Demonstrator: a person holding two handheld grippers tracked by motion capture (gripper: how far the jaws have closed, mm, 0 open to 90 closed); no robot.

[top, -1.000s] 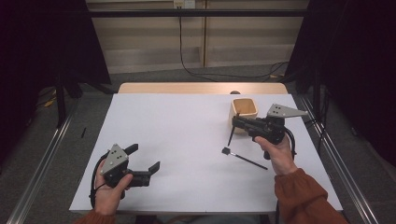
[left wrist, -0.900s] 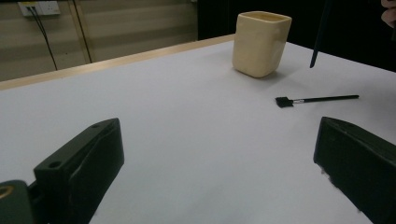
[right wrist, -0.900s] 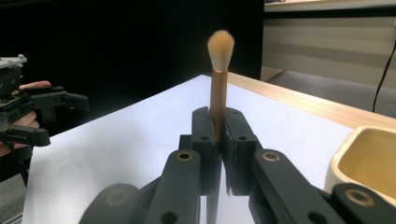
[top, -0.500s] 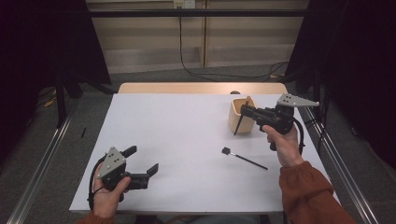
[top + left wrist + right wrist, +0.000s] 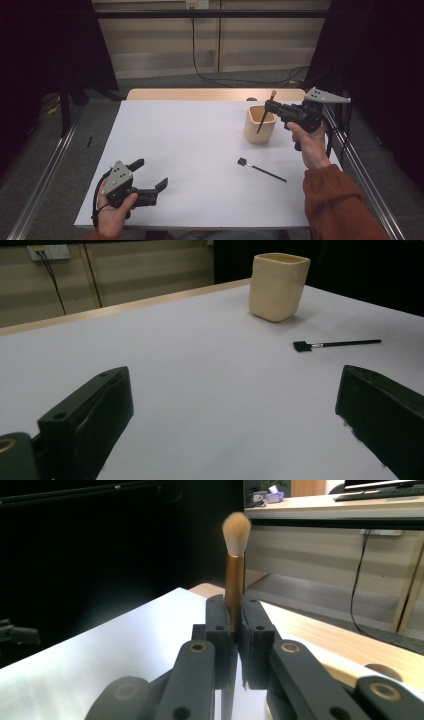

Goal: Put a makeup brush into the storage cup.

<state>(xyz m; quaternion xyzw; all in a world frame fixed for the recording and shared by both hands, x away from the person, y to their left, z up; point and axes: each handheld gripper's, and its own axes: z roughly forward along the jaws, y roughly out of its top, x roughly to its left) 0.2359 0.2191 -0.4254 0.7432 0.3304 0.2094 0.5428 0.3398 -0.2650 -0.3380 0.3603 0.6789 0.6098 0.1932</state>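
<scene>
Table: one white-topped table (image 5: 200,150) with a wooden strip along its far edge; it carries the cup and one loose brush.
Person: two hands enter from the near edge, each holding a gripper; the right forearm wears a rust-coloured sleeve (image 5: 335,205).
Left gripper: the left gripper (image 5: 150,187) sits low at the near left corner, jaws spread wide and empty, well apart from everything else. In the left gripper view it looks across bare table toward the cup.
Right gripper: the right gripper (image 5: 270,106) is raised over the far right of the table, jaws pressed together on the round brush.
Cup: one cream square cup (image 5: 260,124) stands upright near the far right edge.
Round brush: one round brush (image 5: 235,570) with a copper ferrule and pale bristles is pinched at its ferrule, bristles up. Its dark handle slants down toward the cup's mouth; whether the tip is already inside the rim I cannot tell.
Flat brush: one thin black flat brush (image 5: 261,169) lies on the table just in front of the cup, head toward the left.
Progress: judged about halfway; the first brush is at the cup but not released.
Left to do: drop the round brush in, then fetch the flat brush.
Count: one table, two grippers, one cup, two brushes.
</scene>
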